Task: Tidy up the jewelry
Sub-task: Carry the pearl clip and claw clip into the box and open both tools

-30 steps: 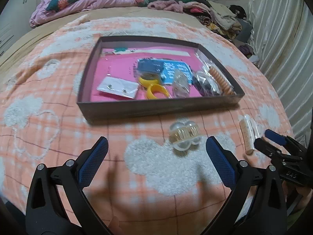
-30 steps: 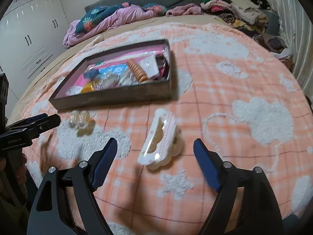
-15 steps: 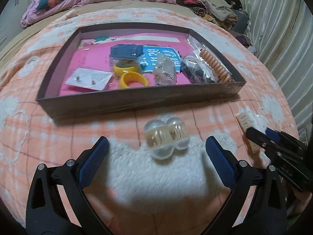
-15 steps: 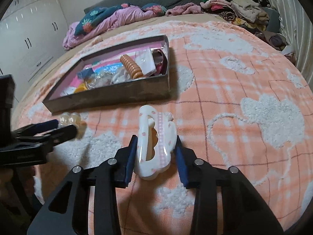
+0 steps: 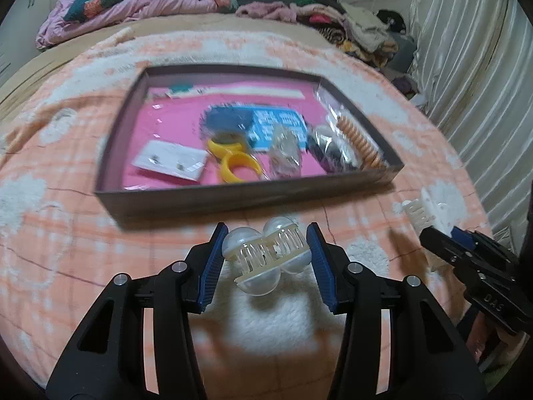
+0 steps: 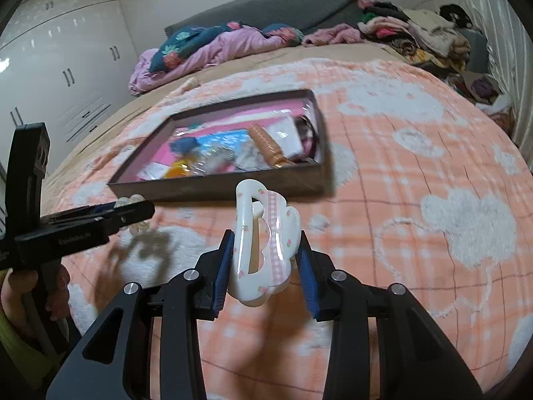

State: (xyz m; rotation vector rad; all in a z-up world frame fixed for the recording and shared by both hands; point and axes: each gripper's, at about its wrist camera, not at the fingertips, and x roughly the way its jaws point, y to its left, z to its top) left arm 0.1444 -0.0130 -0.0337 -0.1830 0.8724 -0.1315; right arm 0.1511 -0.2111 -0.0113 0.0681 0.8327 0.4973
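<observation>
Shallow dark box [image 5: 253, 196] on the orange-and-white blanket [image 5: 50, 226] of the bed, pink-lined, no dividers. Inside: yellow rings [image 5: 238, 163] near the front middle, a clear packet of small studs [image 5: 171, 160] to their left, a blue card [image 5: 279, 125] behind, a crinkled clear bag [image 5: 284, 156] beside the rings, a dark shiny bundle [image 5: 329, 153] and an orange spiral hair tie [image 5: 358, 141] along the right wall, a pale strip [image 5: 253, 91] at the back.

Left gripper [image 5: 265, 260] just in front of the box, blue fingers [image 5: 213, 260] clamped on the pearly bubble hair claw [image 5: 266, 256]; claw's long axis across the fingers, slightly tilted, teeth facing the camera.

Right gripper [image 6: 265, 266] to the right of the box, fingers [image 6: 225, 266] closed on the white floral hair claw [image 6: 263, 243], held off the blanket; long axis along the fingers, free end raised toward the box, flat patterned side facing right.
</observation>
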